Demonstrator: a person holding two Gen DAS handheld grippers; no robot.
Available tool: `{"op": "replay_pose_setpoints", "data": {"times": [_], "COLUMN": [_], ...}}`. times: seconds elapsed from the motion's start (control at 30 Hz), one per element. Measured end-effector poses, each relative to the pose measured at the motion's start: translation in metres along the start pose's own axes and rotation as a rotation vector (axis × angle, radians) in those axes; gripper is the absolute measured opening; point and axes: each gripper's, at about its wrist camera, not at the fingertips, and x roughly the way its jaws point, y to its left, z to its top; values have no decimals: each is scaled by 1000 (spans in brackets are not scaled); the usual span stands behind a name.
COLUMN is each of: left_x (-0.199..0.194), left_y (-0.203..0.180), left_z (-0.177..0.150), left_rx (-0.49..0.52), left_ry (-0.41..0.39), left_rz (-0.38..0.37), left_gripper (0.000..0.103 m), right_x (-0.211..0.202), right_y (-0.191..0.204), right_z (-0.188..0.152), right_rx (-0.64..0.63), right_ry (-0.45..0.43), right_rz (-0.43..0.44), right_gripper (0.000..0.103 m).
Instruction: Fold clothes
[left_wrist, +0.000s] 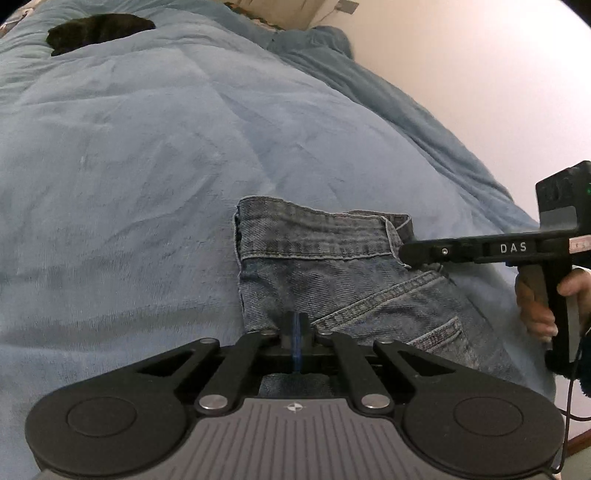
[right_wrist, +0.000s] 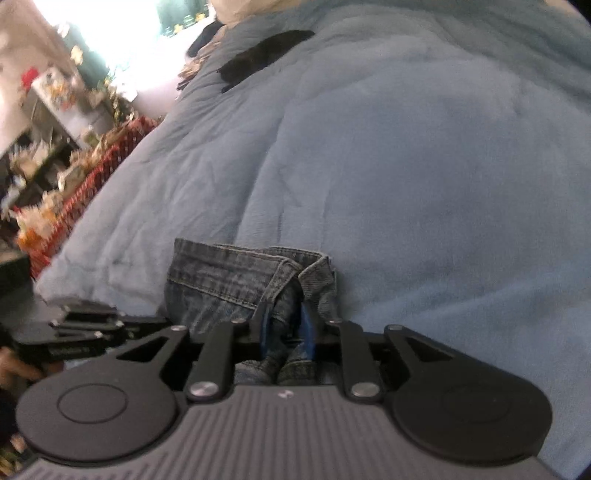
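Note:
A pair of blue denim jeans (left_wrist: 332, 280) lies on a light blue blanket (left_wrist: 147, 166), waistband toward the far side. My left gripper (left_wrist: 296, 325) is shut at the near edge of the denim, its jaws pressed together on the cloth. My right gripper (left_wrist: 404, 254) comes in from the right and meets the waistband corner. In the right wrist view the right gripper (right_wrist: 286, 325) is shut on a bunched fold of the jeans (right_wrist: 229, 280), with denim between its blue pads (right_wrist: 306, 328). The left gripper (right_wrist: 85, 325) shows at the left there.
A black garment (left_wrist: 99, 31) lies far off on the blanket; it also shows in the right wrist view (right_wrist: 266, 55). A white wall (left_wrist: 498, 92) runs along the right of the bed. Cluttered shelves and a red basket (right_wrist: 88, 177) stand past the bed's left edge.

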Motion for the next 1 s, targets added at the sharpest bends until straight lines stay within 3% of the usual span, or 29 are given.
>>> {"op": "replay_pose_setpoints", "data": {"times": [0.07,0.1,0.17,0.37,0.43,0.6,0.67,0.77,0.8,0.83,0.9,1.0], "left_x": [1,0,-2,-29,-32,-4,-3,-4,-3,-3,-10,-32], "left_y": [1,1,0,-24,-32,-23,-15,-11,-11,-12,-17,-32], "left_z": [1,2,5,14,19,26,30,33,34,35,38,38], "left_rx": [-2,-4,-8,68,105,97,59,36,39,42,42,93], "left_ry": [-7,-8,-15,-113,-138,-88,-80,-77,-75,-76,-93,-126], "left_rz": [-4,-6,-8,-5,3,60,63,62,67,72,71,63], "left_gripper": [3,3,2,6,14,19,30,36,39,39,32,6], "right_x": [5,6,5,-45,-55,-20,-14,-14,-15,-17,-24,-46], "right_y": [6,13,31,65,67,39,34,32,31,28,24,24], "right_z": [0,-1,-3,-15,-19,-22,-27,-26,-25,-23,-20,-24], "right_rx": [5,-10,-83,-227,-267,-224,-239,-227,-220,-211,-175,-172], "right_ry": [-2,-9,-34,-198,-234,-153,-158,-159,-156,-155,-161,-200], "right_rz": [-14,-28,-66,-162,-207,-234,-239,-224,-223,-224,-202,-211], "right_gripper": [30,27,11,9,10,10,10,11,20,26,29,28]}}
